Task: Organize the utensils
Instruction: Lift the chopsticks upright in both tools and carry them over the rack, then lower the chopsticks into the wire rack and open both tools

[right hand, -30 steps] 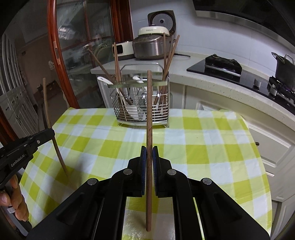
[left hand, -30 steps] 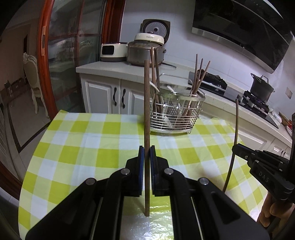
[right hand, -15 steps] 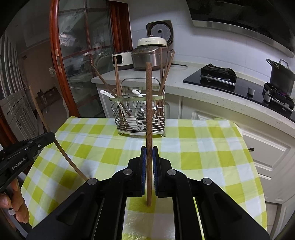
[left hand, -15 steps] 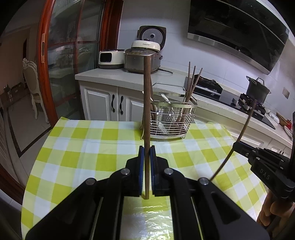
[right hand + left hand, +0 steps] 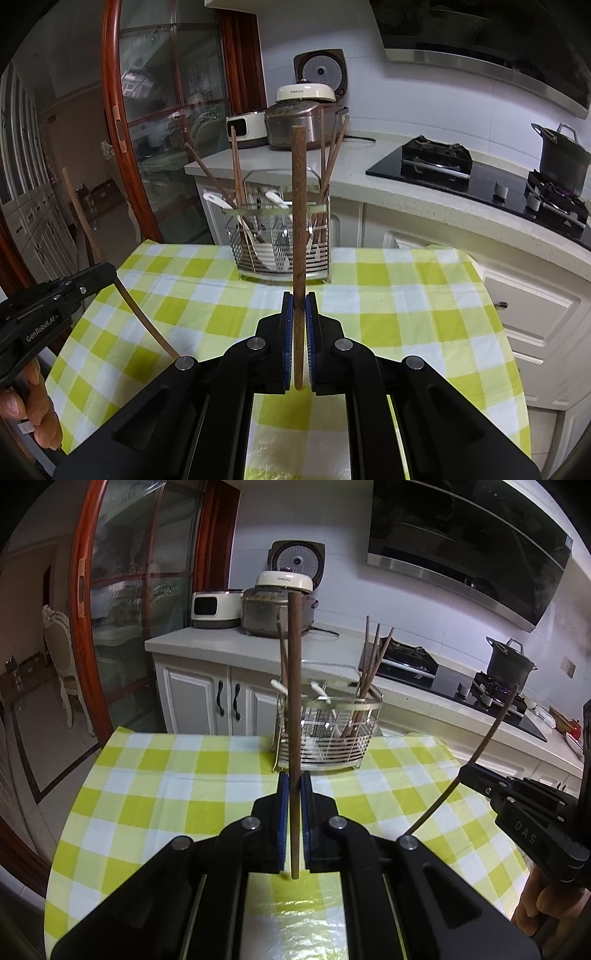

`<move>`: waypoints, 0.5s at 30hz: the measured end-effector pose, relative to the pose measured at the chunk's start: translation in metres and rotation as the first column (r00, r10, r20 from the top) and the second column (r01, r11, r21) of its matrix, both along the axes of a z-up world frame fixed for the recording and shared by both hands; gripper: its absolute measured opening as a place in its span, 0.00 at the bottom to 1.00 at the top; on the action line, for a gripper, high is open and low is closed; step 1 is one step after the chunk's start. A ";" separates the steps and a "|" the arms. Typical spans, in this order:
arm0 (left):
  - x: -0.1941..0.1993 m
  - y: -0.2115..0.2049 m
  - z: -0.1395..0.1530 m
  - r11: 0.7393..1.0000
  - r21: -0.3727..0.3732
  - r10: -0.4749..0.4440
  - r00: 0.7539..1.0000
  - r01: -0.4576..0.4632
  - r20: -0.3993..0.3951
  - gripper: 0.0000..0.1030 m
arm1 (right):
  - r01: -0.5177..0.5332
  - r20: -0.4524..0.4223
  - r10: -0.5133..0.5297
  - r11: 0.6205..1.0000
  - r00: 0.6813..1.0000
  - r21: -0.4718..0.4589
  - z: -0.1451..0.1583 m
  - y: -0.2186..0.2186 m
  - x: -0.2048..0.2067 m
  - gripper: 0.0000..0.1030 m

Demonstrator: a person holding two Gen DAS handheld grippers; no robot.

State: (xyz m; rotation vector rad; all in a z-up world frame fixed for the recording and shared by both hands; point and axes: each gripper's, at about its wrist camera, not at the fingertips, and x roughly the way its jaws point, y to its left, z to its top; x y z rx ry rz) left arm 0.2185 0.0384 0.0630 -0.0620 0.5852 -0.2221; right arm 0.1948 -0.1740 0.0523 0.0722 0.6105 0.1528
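My left gripper (image 5: 294, 781) is shut on a dark wooden chopstick (image 5: 294, 686) that stands upright between its blue pads. My right gripper (image 5: 299, 301) is shut on a second brown chopstick (image 5: 298, 206), also upright. A wire utensil basket (image 5: 328, 734) stands at the far side of the table, holding several chopsticks and white spoons; it also shows in the right wrist view (image 5: 282, 243). Both held chopsticks hang above the checked tablecloth (image 5: 166, 797), short of the basket. Each gripper appears at the edge of the other's view, the right one (image 5: 524, 812) and the left one (image 5: 55, 306).
Behind the table runs a white counter (image 5: 221, 646) with rice cookers (image 5: 280, 605), a black hob (image 5: 436, 162) and a pot (image 5: 561, 155). A wood-framed glass door (image 5: 122, 609) stands on the left. A hand (image 5: 26, 406) grips the left tool.
Both grippers have risen with their chopsticks, whose lower tips have lifted off the cloth. The basket now looks smaller and farther off in both views.
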 end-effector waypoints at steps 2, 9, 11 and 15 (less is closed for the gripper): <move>0.002 -0.002 0.007 1.000 -0.001 -0.007 1.000 0.007 0.012 0.06 | -0.003 0.016 0.003 1.000 1.000 0.004 0.010 -0.002 0.004 0.08; 0.019 -0.011 0.054 1.000 -0.011 -0.027 0.995 0.028 0.095 0.06 | -0.029 0.067 0.027 0.999 0.997 0.026 0.053 -0.009 0.025 0.08; 0.025 -0.012 0.070 0.999 -0.011 -0.028 0.992 0.030 0.127 0.06 | -0.036 0.093 0.034 0.999 0.995 0.027 0.071 -0.010 0.033 0.08; 0.040 -0.018 0.101 1.000 -0.015 -0.023 0.982 0.026 0.185 0.06 | -0.040 0.133 0.037 0.999 0.990 0.019 0.098 -0.010 0.049 0.08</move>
